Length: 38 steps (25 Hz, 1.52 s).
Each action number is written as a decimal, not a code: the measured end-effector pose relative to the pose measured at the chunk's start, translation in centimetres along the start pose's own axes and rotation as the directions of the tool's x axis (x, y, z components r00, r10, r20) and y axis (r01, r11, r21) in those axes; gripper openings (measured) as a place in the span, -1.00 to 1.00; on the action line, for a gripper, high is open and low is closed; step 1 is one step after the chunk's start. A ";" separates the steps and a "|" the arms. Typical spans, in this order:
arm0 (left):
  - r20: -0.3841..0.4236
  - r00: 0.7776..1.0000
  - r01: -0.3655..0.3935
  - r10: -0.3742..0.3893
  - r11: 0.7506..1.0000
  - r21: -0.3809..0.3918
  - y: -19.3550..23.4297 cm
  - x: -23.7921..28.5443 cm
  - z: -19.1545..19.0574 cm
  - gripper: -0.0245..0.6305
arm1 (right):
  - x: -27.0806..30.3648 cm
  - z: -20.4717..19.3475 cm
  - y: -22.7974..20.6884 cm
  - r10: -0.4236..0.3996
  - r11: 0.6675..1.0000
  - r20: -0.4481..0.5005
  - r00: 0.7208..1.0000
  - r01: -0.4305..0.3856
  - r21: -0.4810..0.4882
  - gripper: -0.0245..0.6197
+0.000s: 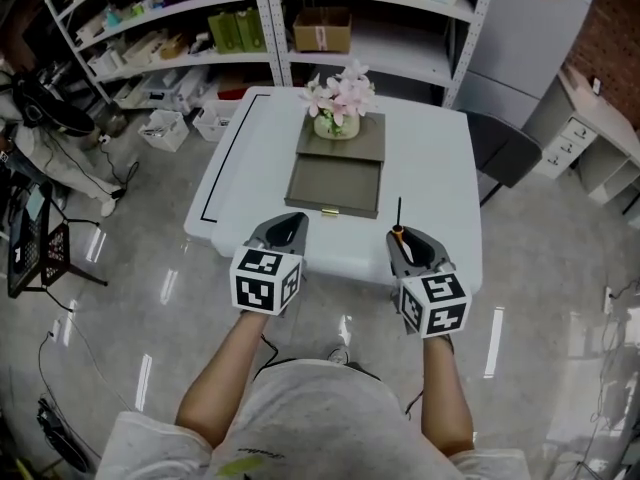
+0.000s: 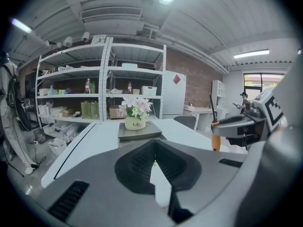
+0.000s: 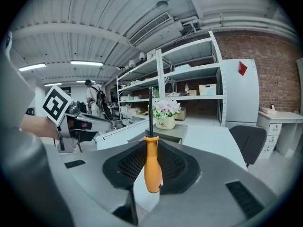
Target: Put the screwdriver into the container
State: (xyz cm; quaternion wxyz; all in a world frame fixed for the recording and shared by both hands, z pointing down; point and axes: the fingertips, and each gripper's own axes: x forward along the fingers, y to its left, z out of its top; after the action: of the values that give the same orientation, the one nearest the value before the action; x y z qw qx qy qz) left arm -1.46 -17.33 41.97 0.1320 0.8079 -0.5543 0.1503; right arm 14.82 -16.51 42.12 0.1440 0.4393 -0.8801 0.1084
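Observation:
My right gripper (image 1: 401, 236) is shut on the orange handle of a screwdriver (image 1: 398, 230). Its thin black shaft points away from me, over the front edge of the white table (image 1: 430, 183). In the right gripper view the screwdriver (image 3: 152, 167) stands upright between the pads. The container (image 1: 333, 211), a low olive box with its drawer pulled out toward me, sits mid-table, left of and beyond the screwdriver. A pot of pink flowers (image 1: 338, 103) rests on the box. My left gripper (image 1: 292, 220) hovers at the table's front edge, shut and empty (image 2: 154, 150).
A black tape line (image 1: 220, 168) marks the table's left part. A dark chair (image 1: 505, 153) stands at the right rear corner. Shelves (image 1: 250, 28) with boxes line the back, a white desk (image 1: 590, 138) is far right, and a person (image 1: 50, 138) is at the left.

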 end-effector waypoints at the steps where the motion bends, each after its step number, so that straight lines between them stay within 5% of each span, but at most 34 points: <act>1: -0.001 1.000 -0.004 0.004 1.000 0.000 0.2 0.3 0.1 -0.91 | 0.3 0.1 -0.3 0.009 1.000 -0.006 1.000 -0.009 -0.010 -0.69; 13: -0.017 0.999 -0.033 0.033 0.999 0.021 3.2 3.5 0.3 -0.91 | 5.7 1.7 -2.3 0.106 0.971 -0.133 0.985 -0.131 -0.202 -0.69; 21: -0.012 1.000 0.005 -0.005 1.000 0.023 7.1 7.0 0.1 -0.91 | 11.1 1.7 -2.7 0.086 0.926 -0.263 0.961 -0.175 -0.334 -0.69; 38: -0.078 0.986 0.151 -0.148 0.987 0.046 13.3 14.8 -0.8 -0.91 | 19.6 -1.4 -2.2 -0.007 0.861 -0.547 0.837 -0.274 -0.430 -0.69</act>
State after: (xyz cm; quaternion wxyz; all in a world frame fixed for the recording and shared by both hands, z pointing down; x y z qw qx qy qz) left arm -8.91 -34.33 49.13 0.1427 0.8442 -0.4828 0.1840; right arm 5.60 -31.95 50.42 0.4799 0.2758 -0.8328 0.0084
